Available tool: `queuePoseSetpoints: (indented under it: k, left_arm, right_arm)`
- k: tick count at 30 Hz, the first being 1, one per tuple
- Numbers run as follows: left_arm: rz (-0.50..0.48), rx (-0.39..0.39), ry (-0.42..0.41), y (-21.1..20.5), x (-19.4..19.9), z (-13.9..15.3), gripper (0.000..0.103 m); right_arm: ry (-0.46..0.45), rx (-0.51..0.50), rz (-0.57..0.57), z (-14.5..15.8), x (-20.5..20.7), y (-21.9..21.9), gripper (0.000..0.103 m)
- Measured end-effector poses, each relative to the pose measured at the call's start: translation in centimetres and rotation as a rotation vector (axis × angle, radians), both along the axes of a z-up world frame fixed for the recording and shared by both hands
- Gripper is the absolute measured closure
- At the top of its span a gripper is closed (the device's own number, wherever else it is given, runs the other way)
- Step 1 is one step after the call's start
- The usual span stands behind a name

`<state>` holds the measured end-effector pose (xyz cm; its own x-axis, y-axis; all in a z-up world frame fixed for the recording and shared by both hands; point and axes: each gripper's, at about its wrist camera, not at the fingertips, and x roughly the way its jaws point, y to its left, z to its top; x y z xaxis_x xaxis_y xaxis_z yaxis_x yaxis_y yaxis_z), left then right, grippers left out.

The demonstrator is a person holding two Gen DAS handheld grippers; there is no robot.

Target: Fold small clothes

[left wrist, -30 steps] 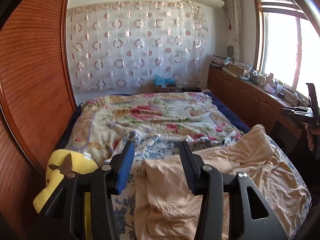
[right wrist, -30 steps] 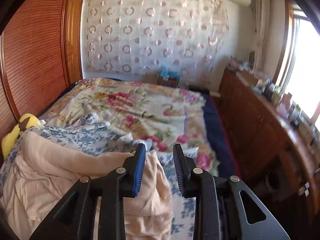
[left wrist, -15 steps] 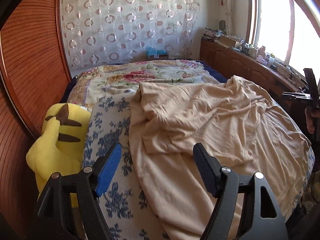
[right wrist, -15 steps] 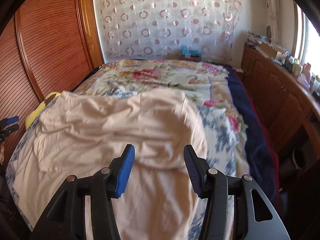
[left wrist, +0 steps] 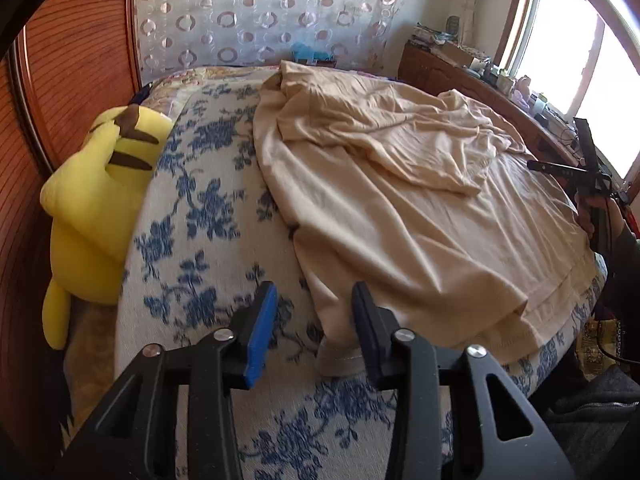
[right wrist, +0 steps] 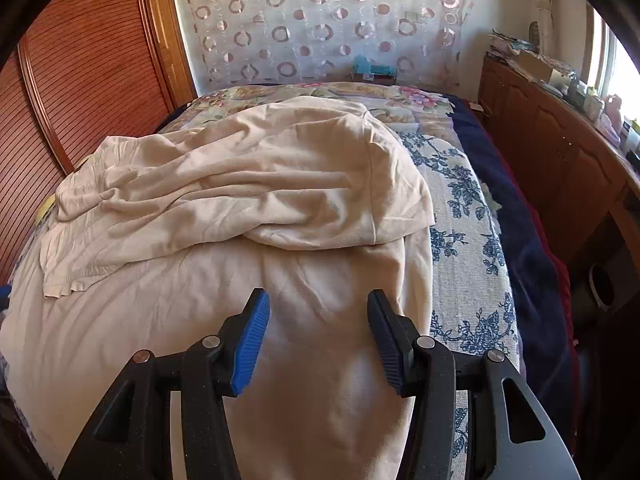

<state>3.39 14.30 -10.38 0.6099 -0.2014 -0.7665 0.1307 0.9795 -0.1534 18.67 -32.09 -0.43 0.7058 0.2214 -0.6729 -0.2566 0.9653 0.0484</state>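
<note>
Now, garment: we've got a beige garment [left wrist: 400, 208] spread across the bed, its far part bunched and flopped back over the flat near part [right wrist: 248, 184].
Hem corner: one near corner [left wrist: 336, 356] hangs at the bed's near edge, sitting right between our left tool's pads.
Left tool: our left tool [left wrist: 314, 332] has just been closing and stands fairly narrow; the corner lies in the gap, close by the right pad, and we see no pinch on the cloth.
Right tool: our right tool [right wrist: 318, 340] hovers over the flat near stretch of the garment, jaws parted about halfway, nothing clamped between them.
Bedding: under the garment lies a white cover with blue flowers [left wrist: 200, 216], and beyond it a floral quilt [right wrist: 304, 92] with a dark blue blanket [right wrist: 532, 240] along the side.
Plush: a yellow soft toy [left wrist: 96, 184] leans at the bed's left edge, against the wooden slatted panel [left wrist: 76, 52].
Surroundings: a circle-patterned curtain [right wrist: 320, 20] hangs behind the bed; a wooden cabinet [right wrist: 560, 152] runs under the bright window [left wrist: 580, 60].
</note>
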Motion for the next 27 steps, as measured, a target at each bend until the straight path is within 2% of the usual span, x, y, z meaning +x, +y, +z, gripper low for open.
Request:
queuePoseSetpoints:
  k: [1,3,5,8,11,15,18,19,20,21,24,26,27]
  left_arm:
    - [0.000,0.000,-0.008,0.0,-0.3,0.0,0.070]
    - [-0.020,-0.023,0.002,-0.1,-0.7,0.0,0.092]
    - [-0.017,-0.031,-0.003,-0.1,-1.3,0.3,0.100]
    - [0.019,-0.013,-0.035,0.6,-2.3,1.2,0.100]
    - [0.076,-0.035,-0.067,2.6,-3.7,3.3,0.100]
    - [0.092,0.025,-0.091,2.9,-4.6,4.7,0.100]
    - [0.104,0.035,-0.114,2.8,-4.3,5.1,0.099]
    - [0.101,0.037,-0.122,2.8,-4.1,5.2,0.088]
    - [0.097,0.036,-0.129,2.8,-3.9,5.3,0.066]
    - [0.093,0.032,-0.139,2.7,-3.7,5.4,0.059]
    - [0.076,-0.017,-0.130,2.1,-2.1,5.7,0.051]
    - [0.062,-0.018,-0.137,1.2,-1.1,5.9,0.038]
    - [0.052,-0.012,-0.145,0.7,-0.6,5.9,0.038]
  right_arm:
    - [0.003,0.001,-0.005,0.1,0.2,-0.2,0.050]
    - [0.003,0.007,-0.009,0.2,0.2,-0.5,0.050]
    - [0.002,0.012,-0.009,0.6,0.3,-0.7,0.050]
    - [-0.001,0.006,-0.011,0.8,0.2,-0.9,0.050]
    - [-0.008,-0.013,-0.013,-1.2,-2.0,0.0,0.050]
    - [-0.011,-0.033,-0.012,-2.7,-1.9,0.7,0.050]
    - [-0.012,-0.036,-0.011,-2.8,-1.8,0.8,0.050]
    - [-0.012,-0.035,-0.011,-2.8,-1.9,0.8,0.050]
    - [-0.011,-0.035,-0.010,-2.8,-1.9,0.8,0.050]
    - [-0.011,-0.035,-0.010,-2.8,-1.9,0.8,0.050]
    - [-0.011,-0.037,-0.010,-2.8,-1.9,0.8,0.050]
    - [-0.011,-0.032,-0.009,-2.8,-2.0,0.8,0.050]
    - [-0.011,-0.026,-0.009,-2.7,-2.0,0.7,0.050]
